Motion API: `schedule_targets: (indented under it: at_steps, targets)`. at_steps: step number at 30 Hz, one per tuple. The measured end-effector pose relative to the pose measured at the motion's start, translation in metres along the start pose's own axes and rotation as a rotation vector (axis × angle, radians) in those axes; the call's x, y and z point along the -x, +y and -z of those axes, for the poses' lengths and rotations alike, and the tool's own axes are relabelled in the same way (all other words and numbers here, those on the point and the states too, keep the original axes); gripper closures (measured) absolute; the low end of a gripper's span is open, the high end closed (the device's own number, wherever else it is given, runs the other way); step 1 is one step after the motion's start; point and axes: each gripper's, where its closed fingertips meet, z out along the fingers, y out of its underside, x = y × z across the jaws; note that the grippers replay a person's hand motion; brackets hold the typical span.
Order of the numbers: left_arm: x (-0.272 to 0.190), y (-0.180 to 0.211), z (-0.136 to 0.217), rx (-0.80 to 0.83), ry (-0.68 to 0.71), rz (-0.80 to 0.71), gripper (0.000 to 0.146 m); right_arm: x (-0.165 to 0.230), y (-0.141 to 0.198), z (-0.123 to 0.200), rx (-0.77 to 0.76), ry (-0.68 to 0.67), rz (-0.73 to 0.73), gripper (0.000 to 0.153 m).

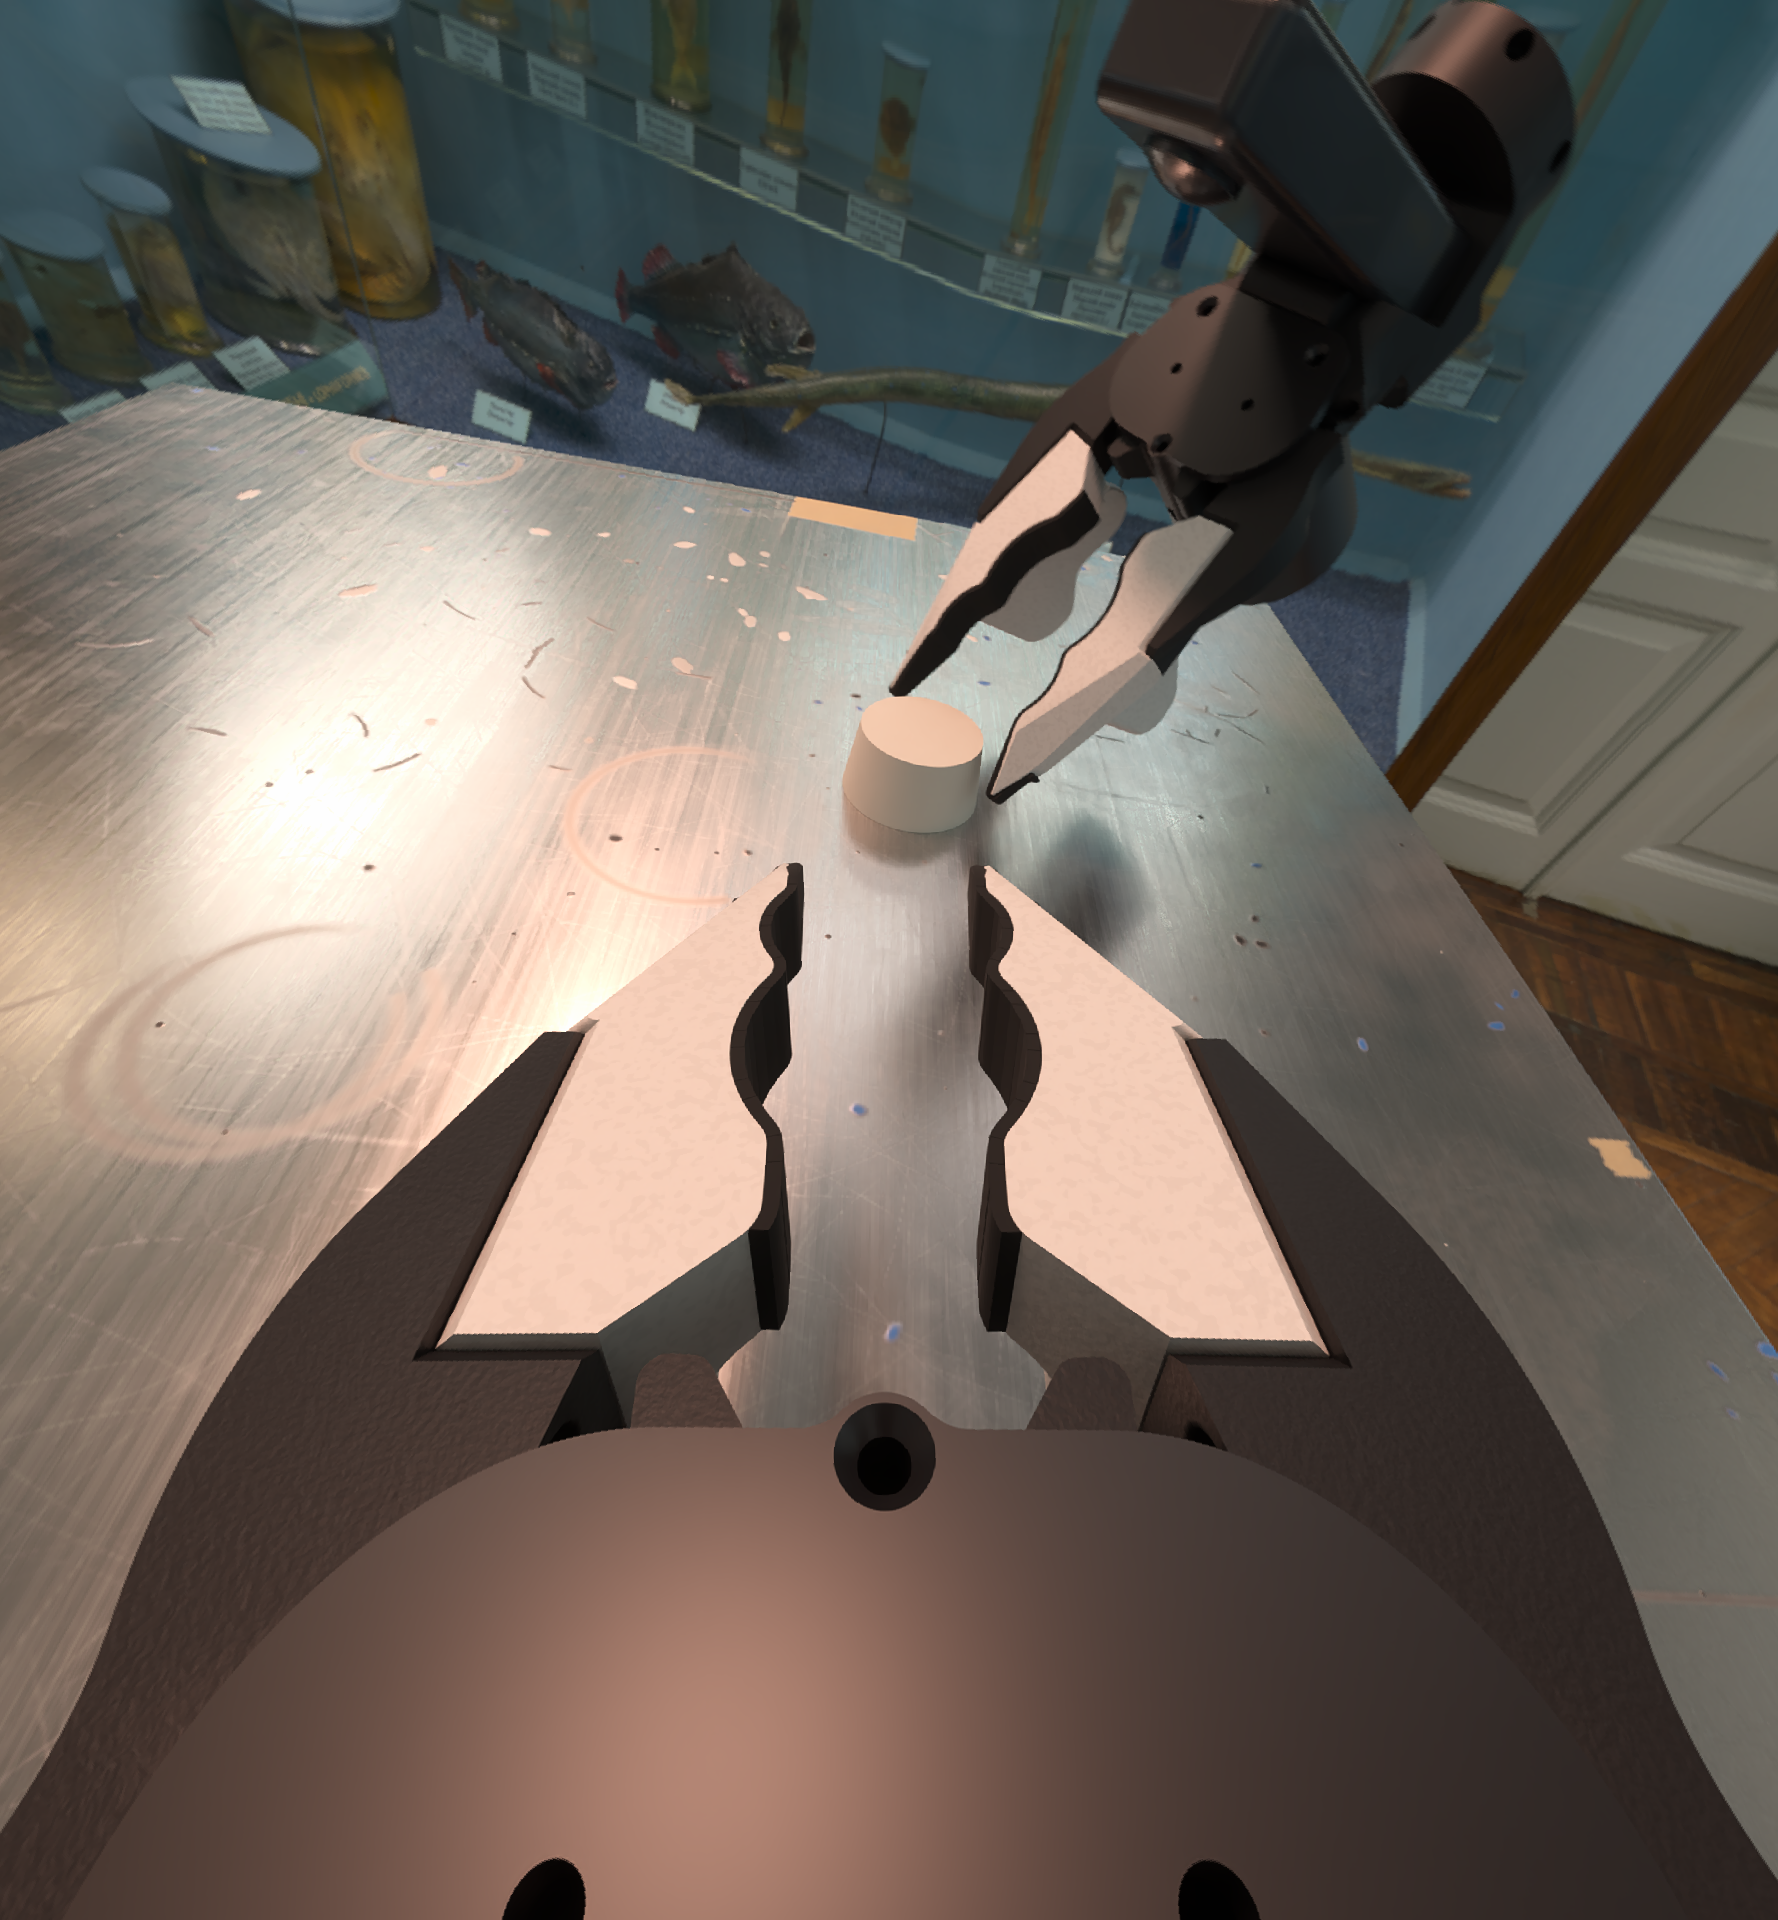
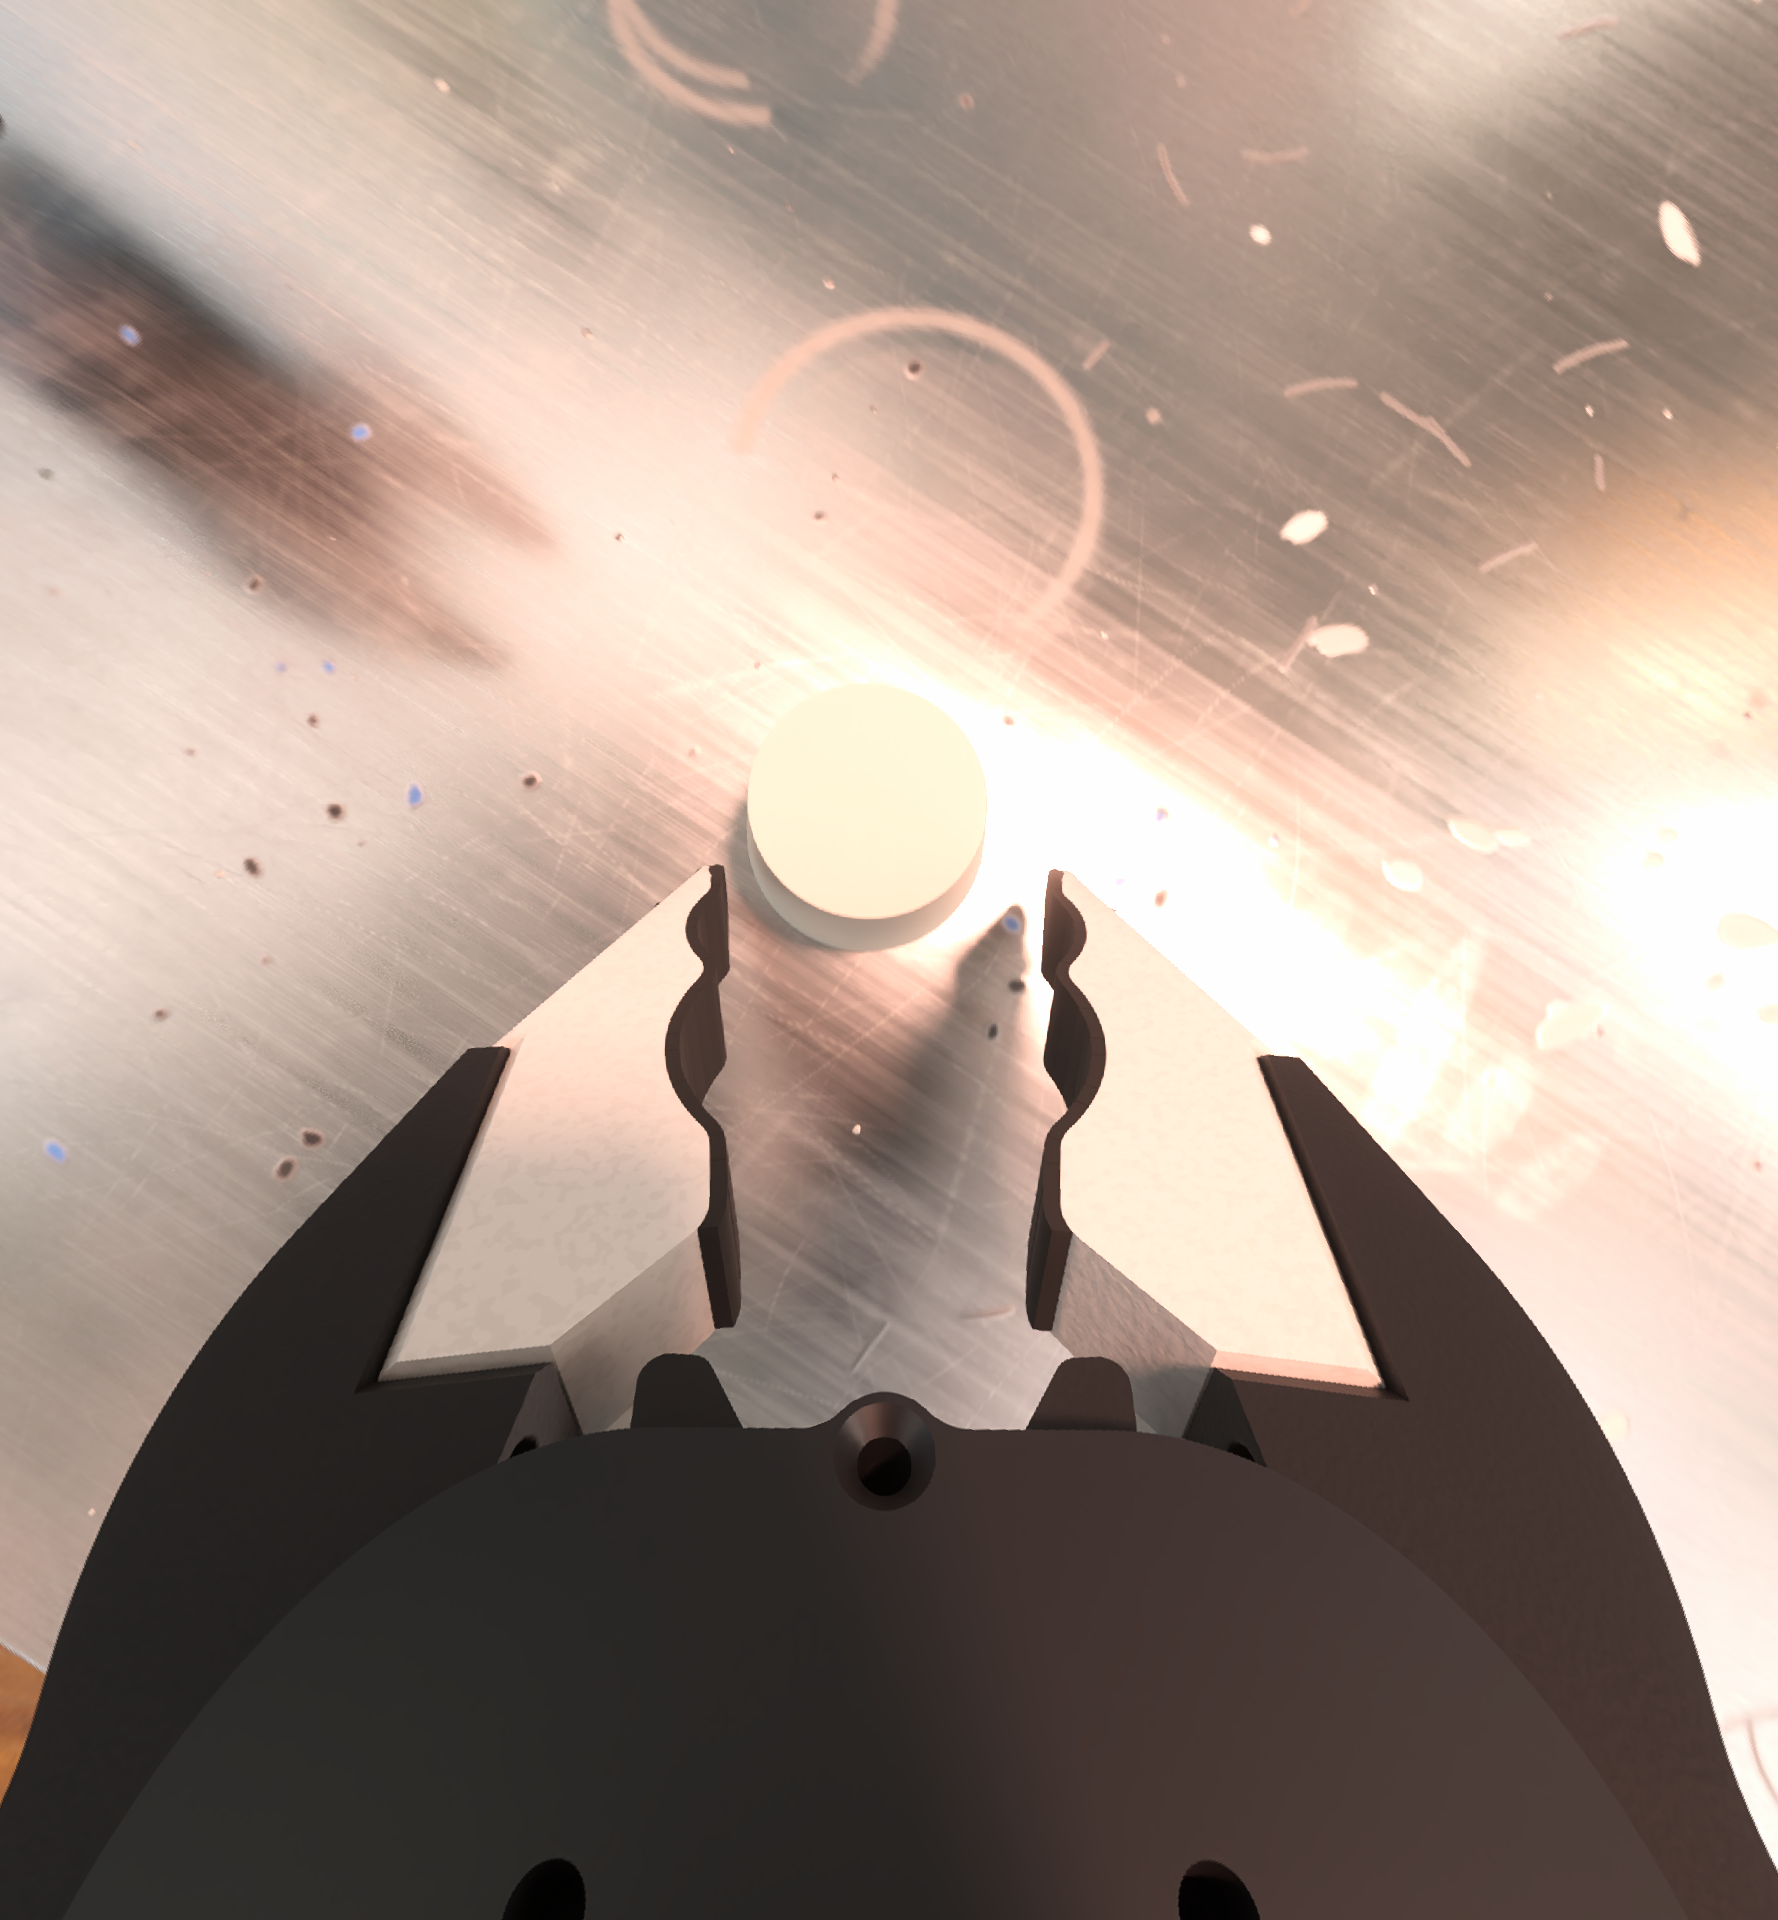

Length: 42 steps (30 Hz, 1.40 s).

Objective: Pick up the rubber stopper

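Note:
The rubber stopper (image 1: 914, 764) is a short cream plug, wide face up, standing on the scratched metal table (image 1: 345, 727). It also shows in the right wrist view (image 2: 864, 810). My right gripper (image 2: 885, 878) is open and tilted down just behind the stopper, its fingertips either side of the stopper's near edge and not touching it. In the left wrist view the right gripper (image 1: 952, 743) hangs over the stopper from the far right. My left gripper (image 1: 885, 873) is open and empty, a little short of the stopper on the near side.
The table's right edge (image 1: 1550, 1039) drops to a wooden floor (image 1: 1695, 1039) by a white door. Behind the far edge stands a display of specimen jars (image 1: 345, 156) and mounted fish (image 1: 719, 322). The table to the left is bare metal.

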Motion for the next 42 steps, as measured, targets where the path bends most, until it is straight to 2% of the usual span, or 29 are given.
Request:
schedule_targets:
  at_steps: [6, 12, 22, 31, 37, 42]
  targets:
    - [-0.007, 0.0, 0.001, -0.01, -0.009, -0.019, 0.115, 0.004, -0.006, -0.012, -0.058, -0.148, 0.082, 0.081]
    - [-0.007, -0.002, 0.003, -0.032, -0.003, 0.011, 0.115, 0.006, -0.005, -0.014, -0.09, -0.16, 0.117, 0.086]
    - [-0.005, -0.005, 0.007, -0.069, 0.003, 0.052, 0.116, 0.011, -0.006, -0.016, 0.007, -0.167, 0.105, 0.08]
    - [-0.004, -0.007, 0.01, -0.098, 0.01, 0.068, 0.117, 0.007, -0.005, -0.015, 0.154, -0.118, 0.065, 0.088]
    - [-0.006, -0.009, 0.012, -0.112, 0.012, 0.066, 0.117, 0.005, -0.002, -0.017, 0.192, -0.102, 0.073, 0.103]
    - [-0.007, -0.01, 0.014, -0.125, 0.018, 0.066, 0.117, 0.004, -0.003, -0.017, 0.207, -0.108, 0.068, 0.103]
